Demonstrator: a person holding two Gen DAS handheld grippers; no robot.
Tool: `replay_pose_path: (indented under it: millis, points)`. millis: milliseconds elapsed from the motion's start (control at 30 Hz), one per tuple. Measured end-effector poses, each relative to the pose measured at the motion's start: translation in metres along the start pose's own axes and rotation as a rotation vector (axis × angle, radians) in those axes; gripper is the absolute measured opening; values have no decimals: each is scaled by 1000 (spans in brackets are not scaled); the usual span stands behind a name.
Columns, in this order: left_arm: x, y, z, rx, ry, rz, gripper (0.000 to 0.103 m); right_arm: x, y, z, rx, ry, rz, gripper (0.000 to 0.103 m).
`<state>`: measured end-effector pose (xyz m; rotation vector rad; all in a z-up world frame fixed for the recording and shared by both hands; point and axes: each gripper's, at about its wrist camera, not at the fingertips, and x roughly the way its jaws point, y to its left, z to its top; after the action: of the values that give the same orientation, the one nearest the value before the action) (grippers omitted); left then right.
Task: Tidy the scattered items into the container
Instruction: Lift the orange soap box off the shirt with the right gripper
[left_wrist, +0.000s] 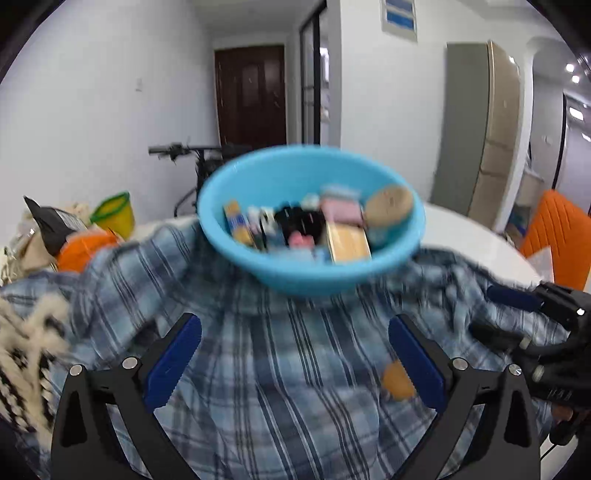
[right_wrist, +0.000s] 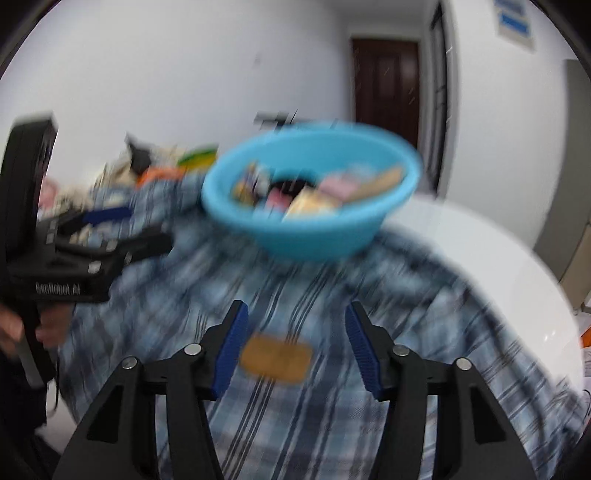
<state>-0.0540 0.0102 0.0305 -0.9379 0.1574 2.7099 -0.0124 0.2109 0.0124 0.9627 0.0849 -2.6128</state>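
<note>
Right gripper (right_wrist: 295, 343): jaws roughly half open, blue pads either side of a flat orange-brown piece (right_wrist: 275, 360), left pad just beside its left end, right pad apart from it; no pad seen pressing, though blur makes contact hard to judge. Piece lying on the blue plaid cloth (right_wrist: 332, 406), near side of the blue bowl (right_wrist: 310, 192). Gripper angled downward toward the cloth.

Left gripper (left_wrist: 295, 354): jaws spread wide, nothing between the pads but cloth. Same orange-brown piece (left_wrist: 397, 380) just inside the right pad in the left wrist view, partly hidden behind it. Angled downward too, with the bowl (left_wrist: 310, 221) beyond it at the far side, resting on the cloth (left_wrist: 277, 369).

Bowl already holding several small packets and boxes, pink, yellow, black among them; details blurred. White bench (right_wrist: 480, 258) bare to the right of the cloth. Left gripper's black body at the left edge of the right wrist view, a hand (right_wrist: 51, 325) wrapped on its handle. Yellow-green cup (left_wrist: 114, 214) and an orange object (left_wrist: 85, 247) far left.
</note>
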Motion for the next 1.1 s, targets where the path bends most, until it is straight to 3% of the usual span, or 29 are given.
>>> replay_pose_path:
  millis: [133, 233, 300, 367, 667, 700, 767, 933, 1100]
  points:
    - [12, -11, -14, 39, 48, 5, 103, 28, 5, -22, 11, 110, 36, 55]
    - [15, -11, -19, 61, 48, 29, 103, 39, 5, -30, 47, 136, 39, 56]
    - [16, -8, -19, 54, 53, 35, 103, 44, 6, -31, 60, 133, 34, 69]
    - [17, -2, -19, 38, 56, 26, 103, 50, 8, -30, 51, 130, 14, 72]
    - [10, 24, -14, -35, 44, 41, 103, 75, 8, -28, 32, 170, -45, 72]
    - [10, 25, -14, -40, 43, 39, 103, 77, 7, -28, 35, 175, -43, 63]
    - [7, 25, -15, -39, 39, 37, 103, 78, 3, -29, 55, 180, -30, 62]
    - [3, 29, -15, -40, 24, 58, 103, 53, 0, -27, 55, 132, -43, 62]
    - [5, 23, -16, -48, 31, 33, 103, 33, -3, -30, 61, 123, -34, 62]
